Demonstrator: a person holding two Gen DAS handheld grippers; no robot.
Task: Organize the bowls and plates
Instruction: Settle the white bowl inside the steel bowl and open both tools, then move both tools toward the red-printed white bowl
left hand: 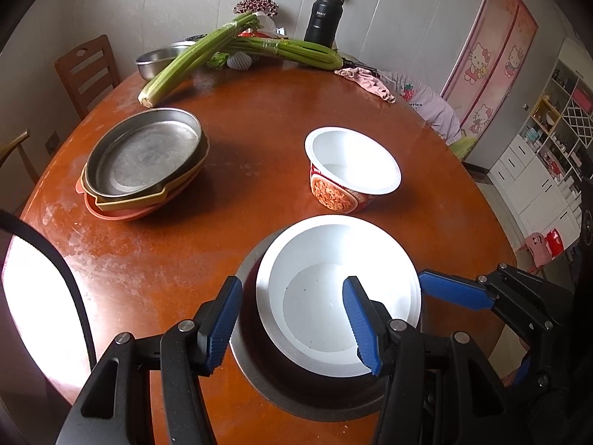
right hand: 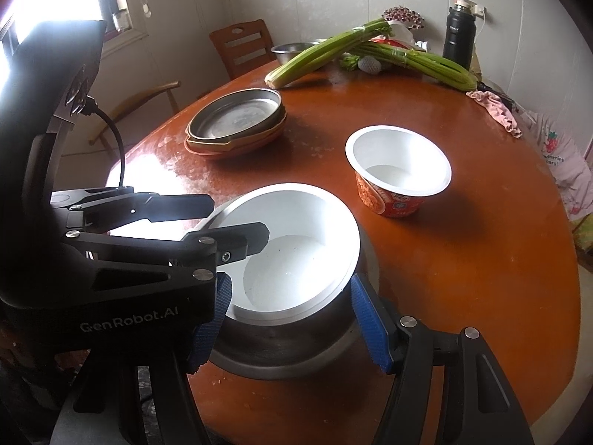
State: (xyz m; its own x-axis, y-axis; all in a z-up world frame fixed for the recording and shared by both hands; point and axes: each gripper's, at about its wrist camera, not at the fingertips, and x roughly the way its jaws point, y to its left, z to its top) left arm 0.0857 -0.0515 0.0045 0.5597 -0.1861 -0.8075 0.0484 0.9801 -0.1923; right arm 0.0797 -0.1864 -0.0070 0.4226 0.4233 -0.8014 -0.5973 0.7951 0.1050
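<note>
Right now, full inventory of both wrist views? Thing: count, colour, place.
white bowl: 1, white, nested in the steel bowl at the near edge
steel bowl: 1, grey metal, near edge
noodle cup: 1, red with white inside, table centre-right
plate stack: 1 stack, steel over tan over orange, left side
celery: 2 bunches, green, far edge
steel basin: 1, grey, behind the celery
flask: 1, black, by the wall
cloth: 1, pink, far right edge
table: 1, reddish-brown
chair: 1, brown wood, far left
left gripper: blue pads, straddling the bowls' left rim
right gripper: blue pads, at the bowls' right side
</note>
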